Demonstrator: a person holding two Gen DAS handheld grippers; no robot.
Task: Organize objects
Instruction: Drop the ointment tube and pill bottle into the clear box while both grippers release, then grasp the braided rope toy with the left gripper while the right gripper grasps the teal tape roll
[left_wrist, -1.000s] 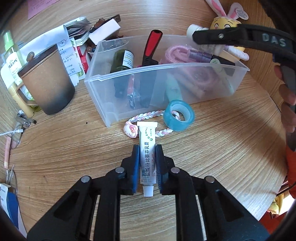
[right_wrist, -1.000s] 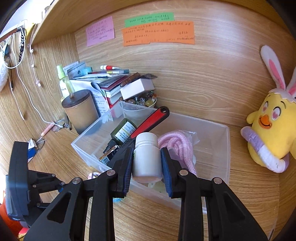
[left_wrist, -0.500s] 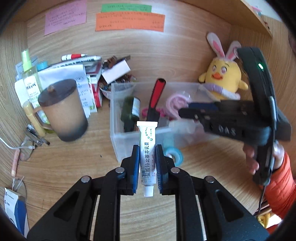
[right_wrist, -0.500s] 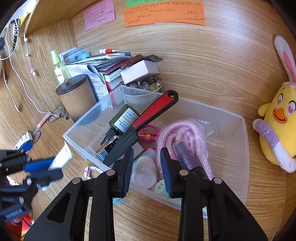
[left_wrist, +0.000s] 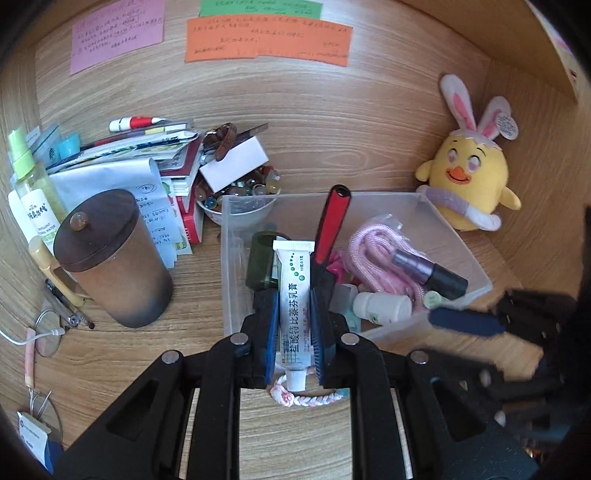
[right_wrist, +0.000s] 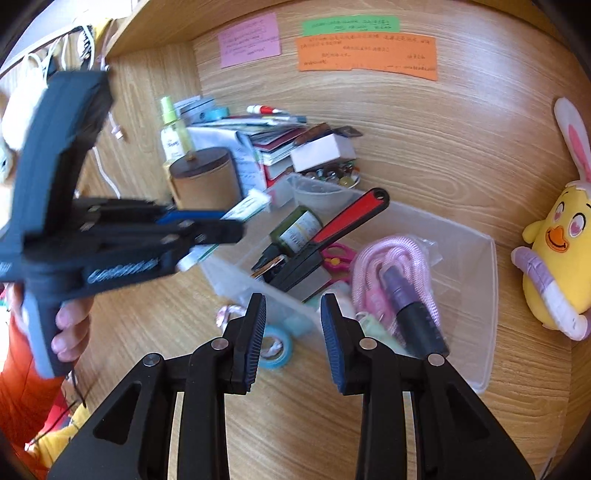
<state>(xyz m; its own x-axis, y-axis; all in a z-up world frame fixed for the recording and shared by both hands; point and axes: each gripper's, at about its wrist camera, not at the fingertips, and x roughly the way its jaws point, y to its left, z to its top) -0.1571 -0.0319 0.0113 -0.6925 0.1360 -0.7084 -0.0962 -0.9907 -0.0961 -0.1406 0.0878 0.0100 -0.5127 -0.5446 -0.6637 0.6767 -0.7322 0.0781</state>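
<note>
1. two grippers showed: your left gripper (left_wrist: 294, 325) was clamped on the ointment tube (left_wrist: 293, 306), held above the near-left edge of the clear bin (left_wrist: 476, 266).
2. your right gripper (right_wrist: 292, 343) gaped wide, holding nothing, near the bin.

The right gripper (right_wrist: 291, 334) has its jaws wide apart with nothing between them, over the near edge of the clear box (right_wrist: 487, 295). The left gripper (right_wrist: 207, 230) pinches a white tube (right_wrist: 245, 208) up above the desk (right_wrist: 369, 424). A blue tape roll (right_wrist: 277, 349) lies just beside the box
</note>
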